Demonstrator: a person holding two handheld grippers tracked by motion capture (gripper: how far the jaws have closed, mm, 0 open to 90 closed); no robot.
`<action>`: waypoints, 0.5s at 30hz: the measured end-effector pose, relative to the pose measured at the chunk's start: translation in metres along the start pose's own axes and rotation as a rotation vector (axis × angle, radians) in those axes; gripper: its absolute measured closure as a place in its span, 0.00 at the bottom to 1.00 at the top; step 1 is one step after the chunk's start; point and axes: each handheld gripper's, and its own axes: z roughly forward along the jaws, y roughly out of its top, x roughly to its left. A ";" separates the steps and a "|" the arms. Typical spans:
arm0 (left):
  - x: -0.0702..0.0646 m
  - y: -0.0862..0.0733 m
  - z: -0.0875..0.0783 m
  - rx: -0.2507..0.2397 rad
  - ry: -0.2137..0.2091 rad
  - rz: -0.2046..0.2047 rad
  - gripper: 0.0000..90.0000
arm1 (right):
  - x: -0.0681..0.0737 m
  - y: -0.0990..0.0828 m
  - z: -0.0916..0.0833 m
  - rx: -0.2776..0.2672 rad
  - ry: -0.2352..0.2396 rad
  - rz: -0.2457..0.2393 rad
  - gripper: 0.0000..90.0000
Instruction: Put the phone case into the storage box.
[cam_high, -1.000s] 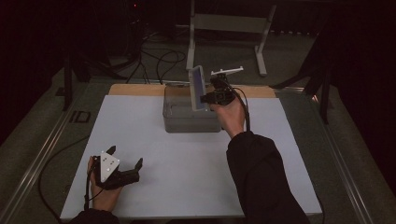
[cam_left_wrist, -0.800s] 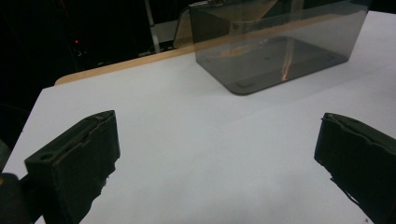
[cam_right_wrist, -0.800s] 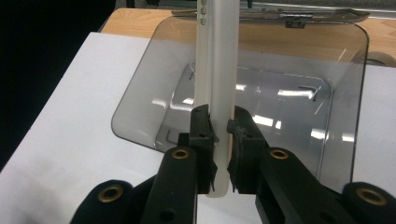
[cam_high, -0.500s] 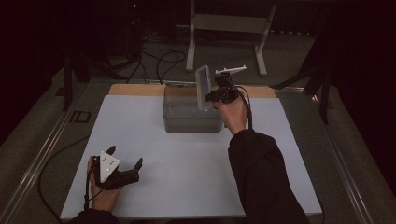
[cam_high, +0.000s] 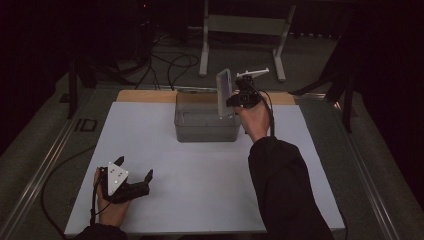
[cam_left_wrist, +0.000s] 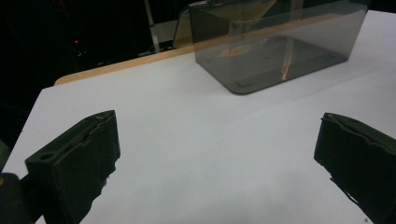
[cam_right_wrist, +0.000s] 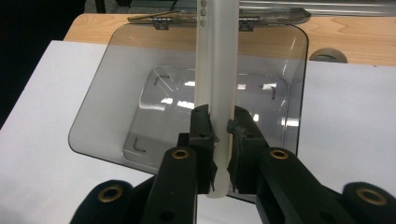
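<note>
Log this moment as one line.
right claw: shut on slab above bin | left claw: open, on table

Right claw (cam_right_wrist: 219, 126) clamped, raised; left claw (cam_left_wrist: 215, 154) wide open, apparently resting.

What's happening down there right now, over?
Right gripper shut on white flat device, above clear bin. Left gripper open, resting on table. Nothing obstructing.

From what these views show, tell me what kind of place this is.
Probably a lab or recording workspace, not a home. A white table stands in a dark room, cables trail across the floor behind it, and a metal stand sits there too. Each hand holds a gripper, as the left gripper shows.
</note>
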 end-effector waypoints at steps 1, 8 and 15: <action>0.000 0.000 0.000 0.000 0.000 0.000 0.01 | 0.000 0.000 0.000 0.004 -0.010 -0.001 0.91; 0.000 0.000 0.000 -0.001 -0.001 -0.001 0.01 | -0.003 0.001 0.002 0.013 -0.035 0.000 0.91; 0.000 0.000 0.000 -0.001 0.000 0.002 0.01 | -0.009 -0.002 0.006 0.021 -0.056 0.012 0.91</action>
